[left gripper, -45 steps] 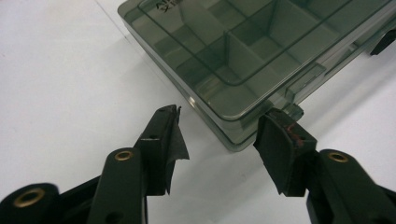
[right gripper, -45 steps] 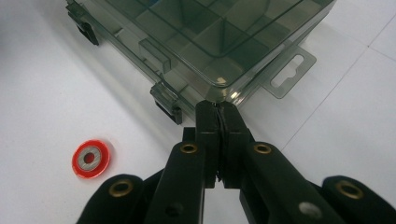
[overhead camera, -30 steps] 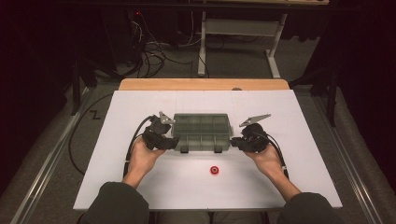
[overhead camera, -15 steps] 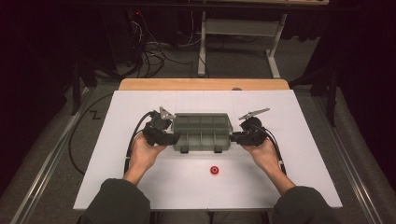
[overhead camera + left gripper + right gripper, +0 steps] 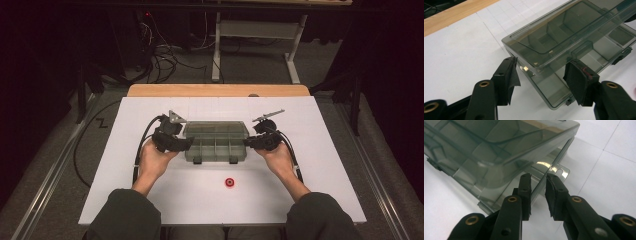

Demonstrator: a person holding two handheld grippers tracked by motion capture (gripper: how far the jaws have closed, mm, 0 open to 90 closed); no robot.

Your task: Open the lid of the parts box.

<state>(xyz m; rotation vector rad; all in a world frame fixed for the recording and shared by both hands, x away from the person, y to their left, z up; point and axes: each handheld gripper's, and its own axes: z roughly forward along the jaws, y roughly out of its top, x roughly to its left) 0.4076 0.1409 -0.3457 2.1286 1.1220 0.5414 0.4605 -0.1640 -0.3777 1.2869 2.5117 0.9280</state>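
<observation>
Since a second ago I have brought both grippers inward, so each now sits at an end of the box [image 5: 216,141], where before they stood a little off it. The box itself has kept its place near the middle of the table [image 5: 125,200], slightly toward the far edge, its two latches facing my edge.

My left gripper [image 5: 541,72] is wide open. Its jaws straddle the box's left end at the near corner, one pad beside the end wall, the other over the tray by the raised lid. I cannot tell whether either pad touches the plastic.

My right gripper [image 5: 537,195] is open only a little. The jaws stand close on either side of the clear right end wall, with a narrow gap showing between them; whether they pinch the wall I cannot tell.

The box is smoky clear plastic with dividers inside, and in the left gripper view the lid is lifted off the tray.

A small red ring [image 5: 230,182] lies on the table between the box and my edge, apart from both hands.
</observation>
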